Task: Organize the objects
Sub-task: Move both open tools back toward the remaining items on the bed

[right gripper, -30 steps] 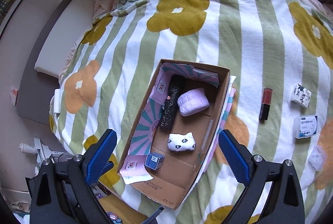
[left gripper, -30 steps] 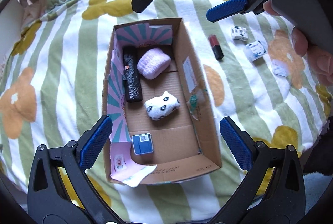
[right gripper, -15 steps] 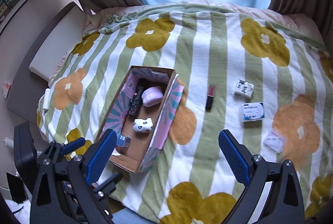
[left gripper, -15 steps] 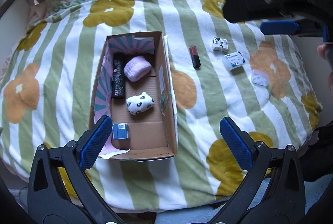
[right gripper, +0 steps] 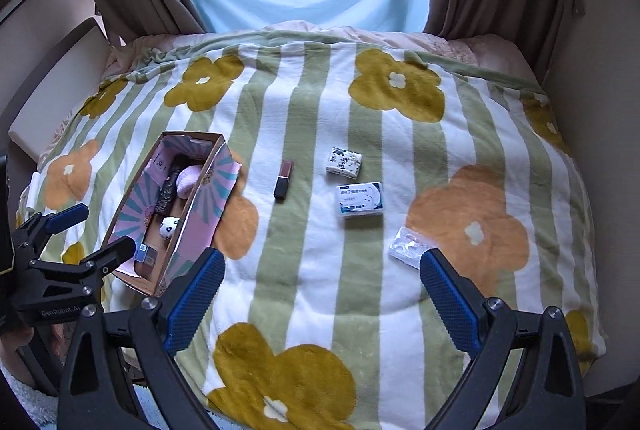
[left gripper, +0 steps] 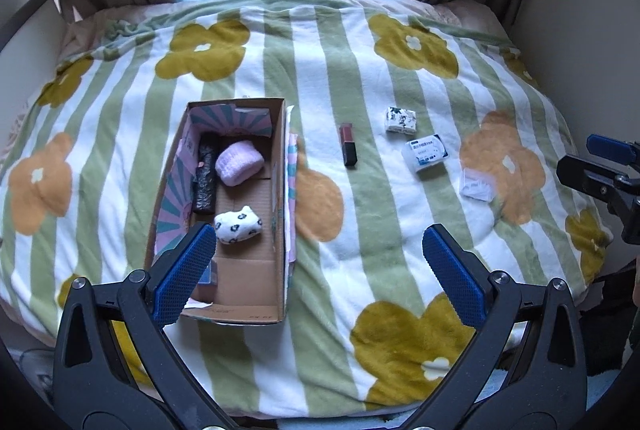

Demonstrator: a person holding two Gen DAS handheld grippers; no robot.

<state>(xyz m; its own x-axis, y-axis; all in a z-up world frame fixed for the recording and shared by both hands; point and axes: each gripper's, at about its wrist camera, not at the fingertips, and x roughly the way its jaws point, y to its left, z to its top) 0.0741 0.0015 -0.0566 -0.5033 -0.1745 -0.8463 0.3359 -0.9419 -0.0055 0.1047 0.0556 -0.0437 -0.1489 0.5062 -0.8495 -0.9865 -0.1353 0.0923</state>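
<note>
With both my left gripper (left gripper: 316, 266) and right gripper (right gripper: 320, 290) spread wide and empty, I judge the lipstick (right gripper: 283, 179) beside the cardboard box (right gripper: 132, 272) may roll or sink into the soft blanket (right gripper: 320, 250) under a careless pinch.

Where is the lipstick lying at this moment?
In both wrist views the lipstick lies on the blanket, right of the cardboard box and left of the small patterned packet.
</note>
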